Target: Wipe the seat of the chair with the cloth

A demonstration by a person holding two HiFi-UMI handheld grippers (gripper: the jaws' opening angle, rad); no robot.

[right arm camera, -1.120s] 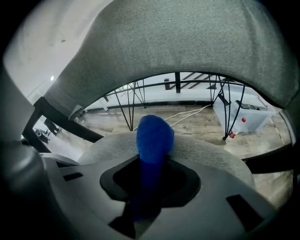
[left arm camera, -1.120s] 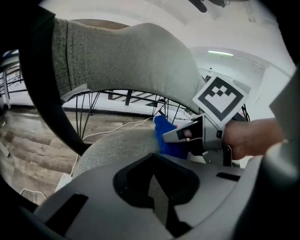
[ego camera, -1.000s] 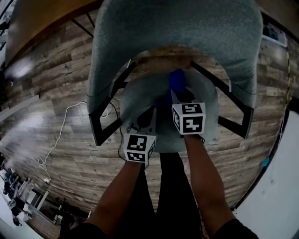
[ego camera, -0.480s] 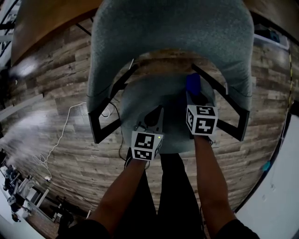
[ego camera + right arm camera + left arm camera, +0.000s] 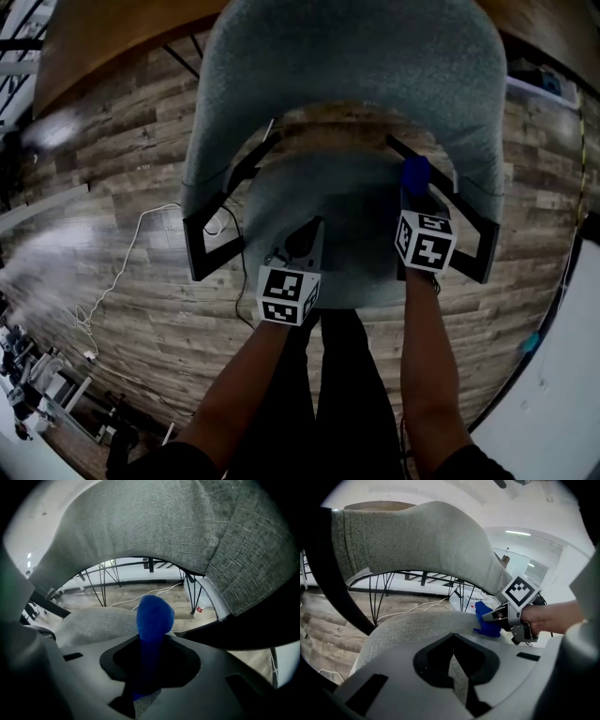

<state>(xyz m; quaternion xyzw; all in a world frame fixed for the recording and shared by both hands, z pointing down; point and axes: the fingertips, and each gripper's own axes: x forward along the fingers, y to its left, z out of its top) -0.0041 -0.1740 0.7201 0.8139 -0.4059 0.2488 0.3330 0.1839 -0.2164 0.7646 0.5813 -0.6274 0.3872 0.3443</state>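
Observation:
The grey fabric chair seat lies below me under its curved backrest. My right gripper is shut on a blue cloth at the seat's far right edge, close to the right armrest. In the right gripper view the cloth sticks up from the closed jaws of the right gripper. My left gripper hovers over the seat's front middle, shut on nothing. From the left gripper view I see the cloth pressed on the seat by the right gripper.
Black armrest frames flank the seat. A white cable trails over the wood floor at left. A wooden tabletop sits at the upper left, and black hairpin legs stand behind the chair. My legs are below the seat's front.
My right gripper has carried the blue cloth rightward across the seat, from the middle to the right edge. The left gripper has barely shifted.

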